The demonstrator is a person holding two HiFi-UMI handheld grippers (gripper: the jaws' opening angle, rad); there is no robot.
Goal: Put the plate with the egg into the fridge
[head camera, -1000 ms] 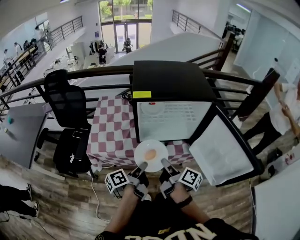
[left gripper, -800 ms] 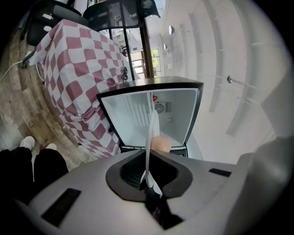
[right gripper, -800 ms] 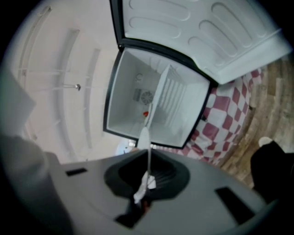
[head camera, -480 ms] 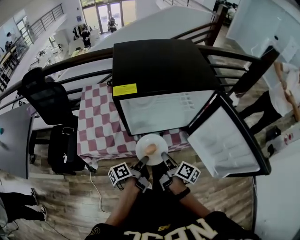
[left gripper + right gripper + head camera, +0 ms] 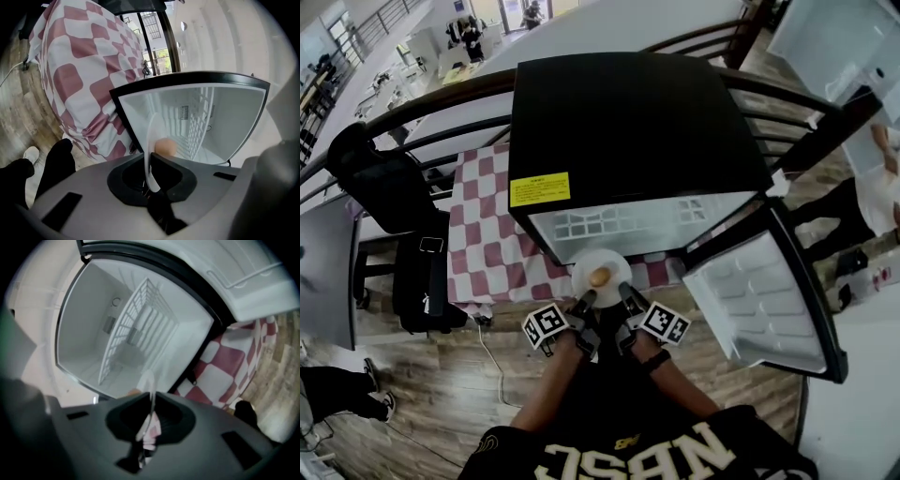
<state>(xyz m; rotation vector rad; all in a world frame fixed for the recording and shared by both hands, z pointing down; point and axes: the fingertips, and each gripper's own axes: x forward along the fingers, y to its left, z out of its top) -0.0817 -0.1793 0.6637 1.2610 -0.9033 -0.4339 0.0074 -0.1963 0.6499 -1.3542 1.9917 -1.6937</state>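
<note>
The left tongs (image 5: 585,300) pinch the near rim of the plate (image 5: 600,263), jaws pressed onto its edge. The egg (image 5: 600,277) sits at the plate's middle. The right tongs (image 5: 625,294) clamp the same rim just beside them. The plate hangs level just in front of the open fridge (image 5: 675,220), whose cavity lies straight ahead of both tongs. Its door (image 5: 764,305) is swung out to the right.

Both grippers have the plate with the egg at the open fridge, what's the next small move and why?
Probably ease the plate straight forward into the fridge, kept level. The left gripper and right gripper are shut on its near rim, the door stands open, and the egg lies loose on it, so a tilt could roll it.
</note>
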